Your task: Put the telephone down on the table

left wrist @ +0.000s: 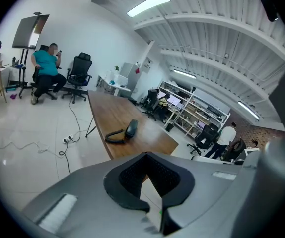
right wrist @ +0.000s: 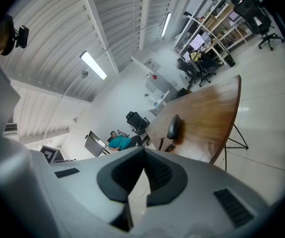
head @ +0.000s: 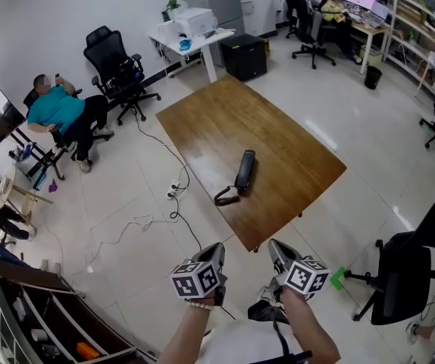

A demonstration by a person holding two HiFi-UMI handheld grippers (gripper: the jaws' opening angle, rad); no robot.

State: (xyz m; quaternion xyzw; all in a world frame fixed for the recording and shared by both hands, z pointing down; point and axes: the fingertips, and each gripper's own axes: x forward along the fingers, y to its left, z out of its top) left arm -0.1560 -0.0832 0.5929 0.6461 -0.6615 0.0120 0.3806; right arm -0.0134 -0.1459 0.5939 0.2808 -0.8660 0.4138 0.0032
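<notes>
Head view: both forearms reach forward side by side, stopping short of the table [head: 278, 120]; left gripper [head: 216, 250] and right gripper [head: 276, 249] aim at its near corner, tilted slightly down; both claws clenched, empty; telephone [head: 244, 171] lies flat on the tabletop near that corner, well apart from both grippers.

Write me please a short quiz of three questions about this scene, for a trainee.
1. True or false: the telephone lies on the wooden table.
2. Choose one. The left gripper is: A) shut and empty; B) shut on the telephone; C) wide open.
3. Short answer: what does the right gripper hold?

Key: 1 true; 2 A; 3 nothing, its jaws are shut with nothing between them.
</notes>
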